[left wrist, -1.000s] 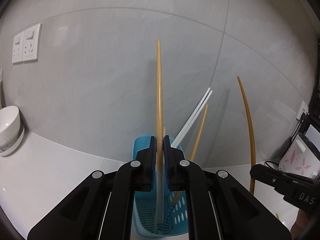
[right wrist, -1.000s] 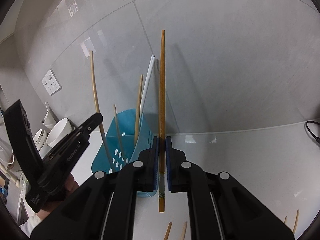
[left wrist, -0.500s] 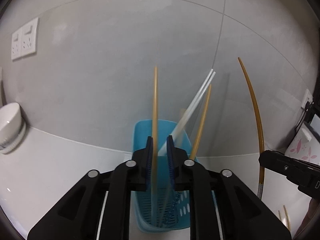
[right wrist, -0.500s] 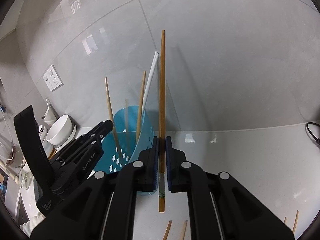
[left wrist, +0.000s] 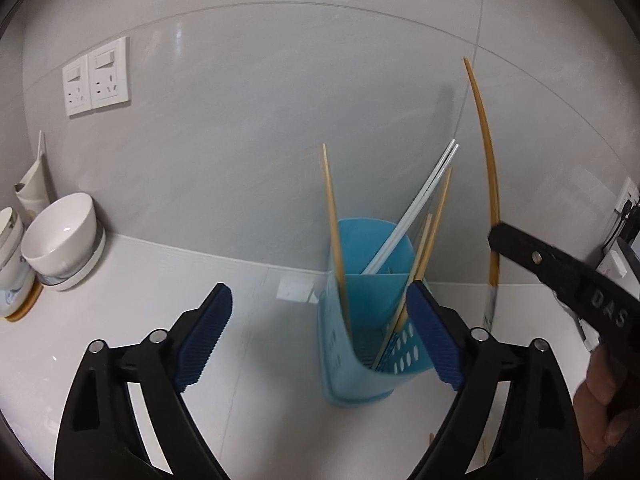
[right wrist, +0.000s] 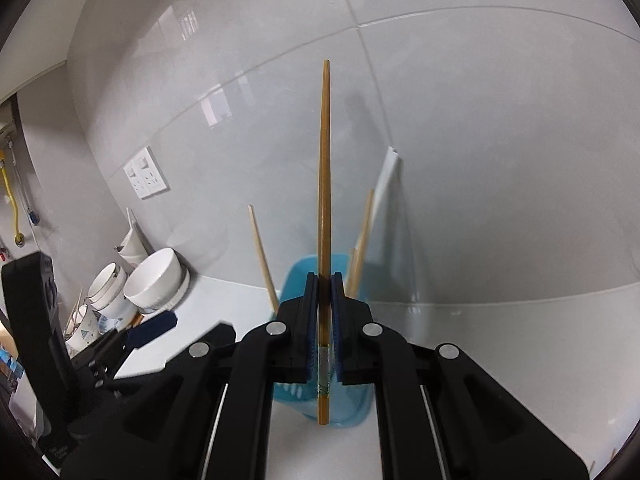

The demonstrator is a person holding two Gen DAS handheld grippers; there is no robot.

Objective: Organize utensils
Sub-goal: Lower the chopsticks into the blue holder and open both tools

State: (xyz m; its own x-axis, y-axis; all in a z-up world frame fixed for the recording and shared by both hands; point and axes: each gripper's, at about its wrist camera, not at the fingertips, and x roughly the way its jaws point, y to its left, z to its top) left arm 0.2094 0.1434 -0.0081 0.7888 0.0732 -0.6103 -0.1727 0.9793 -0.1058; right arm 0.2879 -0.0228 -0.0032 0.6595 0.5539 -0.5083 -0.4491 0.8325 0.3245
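A blue perforated utensil holder stands on the white counter against the wall. In it are wooden chopsticks, one upright at its left, and a pair of white chopsticks leaning right. My left gripper is open and empty, its jaws wide apart in front of the holder. My right gripper is shut on a wooden chopstick, held upright just in front of and above the holder. That chopstick also shows in the left wrist view, right of the holder.
White bowls and cups stand at the counter's left by the wall, under two wall sockets. More sockets and cables are at the far right. Loose chopstick tips lie on the counter near the bottom.
My left gripper has let go of its wooden chopstick, which now stands in the holder, opened wide and drawn back. My right gripper has moved closer to the holder with its chopstick.
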